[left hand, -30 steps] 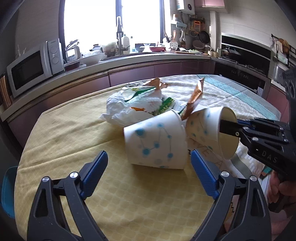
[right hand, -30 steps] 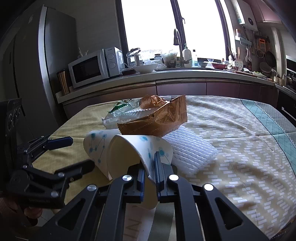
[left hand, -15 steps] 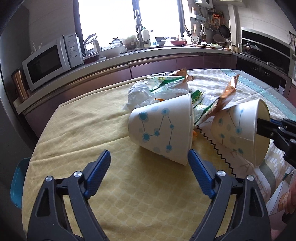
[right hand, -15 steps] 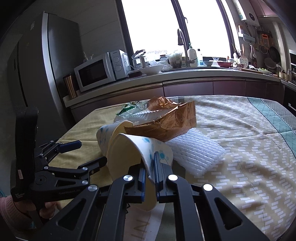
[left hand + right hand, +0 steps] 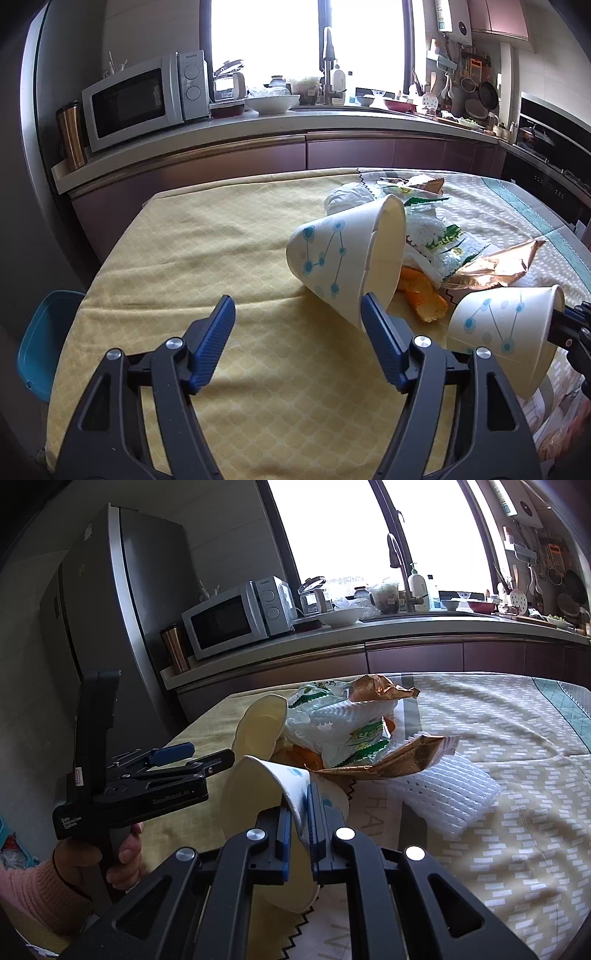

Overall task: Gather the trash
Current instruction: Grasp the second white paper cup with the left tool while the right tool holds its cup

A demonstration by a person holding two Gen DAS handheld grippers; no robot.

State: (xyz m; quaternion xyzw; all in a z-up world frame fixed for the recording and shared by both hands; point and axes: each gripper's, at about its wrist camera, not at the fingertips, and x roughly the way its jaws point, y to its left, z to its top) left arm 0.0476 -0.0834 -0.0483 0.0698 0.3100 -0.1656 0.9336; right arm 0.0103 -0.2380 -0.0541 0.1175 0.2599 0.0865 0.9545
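Note:
A white paper cup with blue dots (image 5: 332, 254) lies on its side on the yellow tablecloth (image 5: 207, 251), mouth to the right. My left gripper (image 5: 297, 314) is closing just in front of it. Its right finger (image 5: 376, 325) is at the cup's rim, and no pad presses on the cup. My right gripper (image 5: 298, 805) is shut on the rim of a second dotted cup (image 5: 255, 805), held tilted above the table's edge; that cup (image 5: 506, 332) shows low right in the left wrist view. The left gripper (image 5: 207, 754) appears beside the first cup (image 5: 262, 727).
Behind the cups lies a pile: orange peel (image 5: 421, 295), a copper wrapper (image 5: 495, 266), a green-and-white plastic bag (image 5: 439, 236) and a white foam net (image 5: 443, 790). A blue chair (image 5: 40, 350) stands left of the table. A counter with a microwave (image 5: 144, 99) runs behind.
The left gripper's jaws have narrowed and the view has swung left, so the lying cup now sits by the right finger. The right gripper still holds its cup, now low right.

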